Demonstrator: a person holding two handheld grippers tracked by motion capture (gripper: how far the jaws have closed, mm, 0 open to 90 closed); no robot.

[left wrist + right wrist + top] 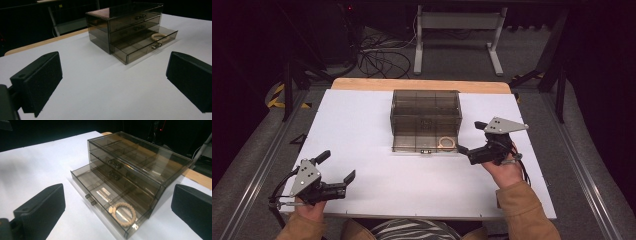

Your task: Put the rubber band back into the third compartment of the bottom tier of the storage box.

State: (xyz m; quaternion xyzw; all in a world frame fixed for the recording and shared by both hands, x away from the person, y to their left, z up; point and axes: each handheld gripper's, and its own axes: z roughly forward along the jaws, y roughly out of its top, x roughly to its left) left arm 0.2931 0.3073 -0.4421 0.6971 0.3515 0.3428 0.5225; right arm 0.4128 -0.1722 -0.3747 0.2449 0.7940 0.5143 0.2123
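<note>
- A smoked, see-through drawer box [426, 117] sits toward the far middle of the white bench [362, 130], its handles facing the person, so either hand can reach it.
- Its bottom drawer [105, 202] stands pulled out while the two above are pushed in; I'd say that leaves the lowest tray open from above for dropping things in or lifting them out.
- A pale beaded ring [123, 214], perhaps a bracelet, lies flat in the right-end compartment of that open drawer, close to its front wall.
- The right gripper [472, 140] hovers just beside the drawer's right front corner, jaws spread wide with nothing between them; it looks placed to reach the ring or the drawer front.
- The left gripper [334, 167] is held well back near the bench's near-left edge, jaws likewise wide and empty, seemingly keeping out of the way.
</note>
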